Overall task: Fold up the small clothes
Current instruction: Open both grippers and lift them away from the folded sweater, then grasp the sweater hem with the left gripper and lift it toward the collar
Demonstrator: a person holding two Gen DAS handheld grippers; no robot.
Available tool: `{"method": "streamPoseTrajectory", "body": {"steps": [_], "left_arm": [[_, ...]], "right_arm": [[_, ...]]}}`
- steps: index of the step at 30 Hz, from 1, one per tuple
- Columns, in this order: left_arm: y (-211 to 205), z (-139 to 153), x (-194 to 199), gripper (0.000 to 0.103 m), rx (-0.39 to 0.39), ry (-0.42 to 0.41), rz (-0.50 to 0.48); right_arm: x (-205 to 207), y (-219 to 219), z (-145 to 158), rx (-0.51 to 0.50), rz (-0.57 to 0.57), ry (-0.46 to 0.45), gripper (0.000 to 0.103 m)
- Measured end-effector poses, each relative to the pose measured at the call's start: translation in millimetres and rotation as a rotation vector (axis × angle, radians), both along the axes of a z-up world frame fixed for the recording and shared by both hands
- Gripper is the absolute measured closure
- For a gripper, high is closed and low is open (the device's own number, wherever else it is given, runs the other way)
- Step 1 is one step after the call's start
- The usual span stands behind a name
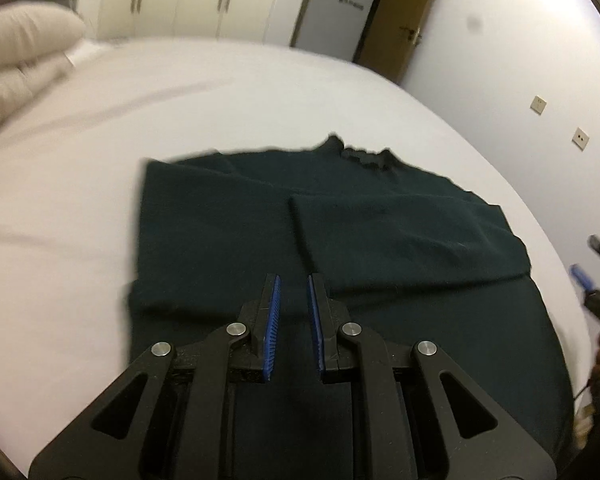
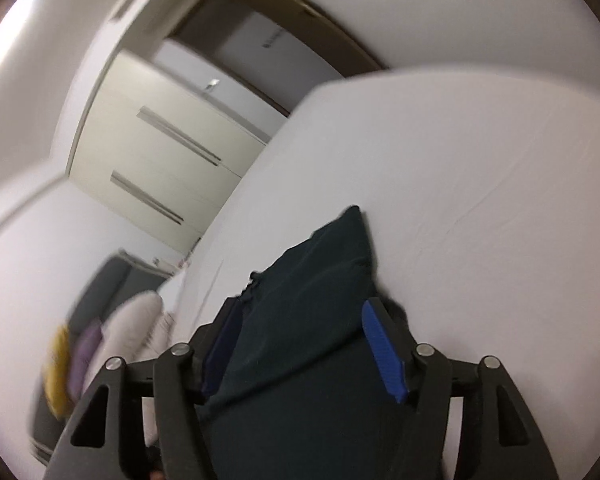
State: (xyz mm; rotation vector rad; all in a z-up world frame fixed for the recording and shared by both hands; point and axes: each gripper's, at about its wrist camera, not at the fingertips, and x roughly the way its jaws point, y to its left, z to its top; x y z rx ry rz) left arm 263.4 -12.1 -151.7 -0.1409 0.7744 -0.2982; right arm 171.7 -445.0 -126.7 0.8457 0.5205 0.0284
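Dark-green knit sweater [image 1: 340, 232]: one, flat on the bed [image 1: 220, 92]. Left gripper [image 1: 293, 312] nearly closed, empty. Right gripper [image 2: 300, 344] spread wide, pads clear of sweater.

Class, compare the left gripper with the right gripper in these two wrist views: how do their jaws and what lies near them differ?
The left gripper has its jaws close together with nothing between them, while the right gripper has jaws spread wide. The left gripper hovers over the flat dark sweater on the white bed; in the right gripper's own view, dark cloth shows between its pads, which do not look pressed on it. Both have black frames and blue pads.
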Motion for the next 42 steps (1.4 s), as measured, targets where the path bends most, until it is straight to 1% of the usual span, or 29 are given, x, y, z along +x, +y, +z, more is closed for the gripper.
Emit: {"method": "streamPoseTrajectory", "body": {"steps": [1, 2, 3, 4, 5, 6, 8, 11, 13, 15, 16, 18, 20, 22, 23, 24, 25, 26, 27, 28, 29, 30, 31, 32, 33, 37, 40, 41, 42], "left_arm": [[3.5, 8.3, -15.9, 0.089, 0.008, -0.026, 0.005], [7.4, 18.5, -37.4, 0.088, 0.028, -0.063, 0.009], [10.4, 26.6, -56.1, 0.078, 0.051, -0.092, 0.01], [14.1, 34.1, -74.3, 0.052, 0.069, -0.111, 0.008], [17.9, 43.7, -97.9, 0.031, 0.089, -0.142, 0.011], [20.8, 51.1, -116.6, 0.001, 0.108, -0.182, 0.023], [23.5, 67.8, -164.6, 0.0, 0.162, -0.318, 0.028], [21.9, 73.1, -208.6, 0.0, 0.24, -0.323, -0.055], [22.7, 71.4, -231.9, 0.0, 0.257, -0.323, -0.093], [23.9, 62.9, -252.9, 0.0, 0.278, -0.274, -0.118], [29.5, 55.7, -261.0, 0.0, 0.247, -0.218, -0.109], [39.5, 46.3, -277.7, 0.0, 0.186, -0.149, -0.079], [48.7, 37.6, -288.6, 0.0, 0.162, -0.114, -0.039], [60.3, 30.3, -296.3, 0.0, 0.173, -0.066, -0.022], [70.7, 25.6, -295.0, 0.0, 0.156, -0.001, -0.013], [80.8, 22.6, -293.7, 0.001, 0.11, 0.043, -0.009], [91.9, 19.2, -292.9, 0.002, 0.049, 0.083, -0.004], [108.3, 12.8, -290.7, 0.002, -0.042, 0.151, 0.018], [118.2, 6.1, -290.5, 0.006, -0.1, 0.206, 0.03], [126.8, -1.1, -289.3, 0.018, -0.161, 0.257, 0.04], [136.2, -12.1, -288.1, 0.023, -0.239, 0.315, 0.044], [139.1, -18.7, -287.5, 0.029, -0.272, 0.347, 0.042], [140.1, -25.7, -288.1, 0.037, -0.293, 0.377, 0.037], [139.0, -30.4, -287.8, 0.04, -0.294, 0.396, 0.028], [137.9, -34.0, -287.9, 0.042, -0.295, 0.409, 0.019], [134.2, -49.1, -291.4, 0.042, -0.318, 0.456, 0.007], [134.0, -53.8, -286.7, 0.042, -0.332, 0.462, 0.008], [136.9, -55.6, -286.3, 0.043, -0.352, 0.468, 0.013], [137.4, -55.0, -278.2, 0.046, -0.368, 0.473, 0.019]], "right_arm": [[-14.8, 11.1, 14.2, -0.07, 0.002, -0.017, 0.033], [-28.1, 20.9, 26.1, -0.128, 0.0, -0.037, 0.029], [-45.8, 33.4, 40.0, -0.194, -0.006, -0.067, 0.022], [-62.2, 45.5, 52.0, -0.246, -0.007, -0.102, 0.018], [-78.1, 58.5, 63.6, -0.3, -0.009, -0.138, 0.007], [-98.9, 70.1, 75.4, -0.371, -0.027, -0.182, 0.0], [-137.4, 92.3, 92.4, -0.501, -0.077, -0.272, 0.0], [-167.2, 114.4, 108.1, -0.633, -0.051, -0.315, 0.0], [-178.0, 123.8, 113.1, -0.67, 0.005, -0.291, 0.0], [-188.3, 130.2, 113.3, -0.7, 0.027, -0.265, 0.0], [-191.5, 131.4, 110.9, -0.693, 0.051, -0.247, 0.0], [-197.8, 132.4, 102.9, -0.683, 0.085, -0.211, 0.0], [-206.4, 135.9, 95.2, -0.722, 0.074, -0.156, 0.0], [-212.8, 140.4, 85.5, -0.784, 0.082, -0.122, 0.0], [-215.7, 141.6, 80.6, -0.8, 0.096, -0.1, 0.0], [-218.7, 140.1, 74.4, -0.796, 0.118, -0.07, 0.0], [-220.7, 136.3, 69.5, -0.772, 0.139, -0.049, 0.0], [-222.9, 131.4, 65.6, -0.741, 0.155, -0.034, 0.0], [-224.0, 124.7, 61.0, -0.703, 0.163, -0.014, 0.0], [-224.4, 117.4, 56.2, -0.665, 0.166, 0.012, 0.0], [-222.5, 106.9, 50.1, -0.609, 0.168, 0.051, 0.001], [-222.7, 98.8, 45.5, -0.564, 0.166, 0.075, 0.005], [-221.8, 89.7, 40.7, -0.512, 0.165, 0.097, 0.007], [-220.4, 81.5, 36.3, -0.469, 0.165, 0.116, 0.011], [-219.1, 71.2, 30.6, -0.413, 0.161, 0.139, 0.013], [-223.3, 48.8, 12.2, -0.268, 0.149, 0.176, 0.018], [-224.0, 37.6, -2.6, -0.189, 0.142, 0.211, 0.021], [-224.2, 35.0, -7.0, -0.167, 0.144, 0.221, 0.023], [-224.8, 32.5, -11.7, -0.145, 0.145, 0.233, 0.024]]}}
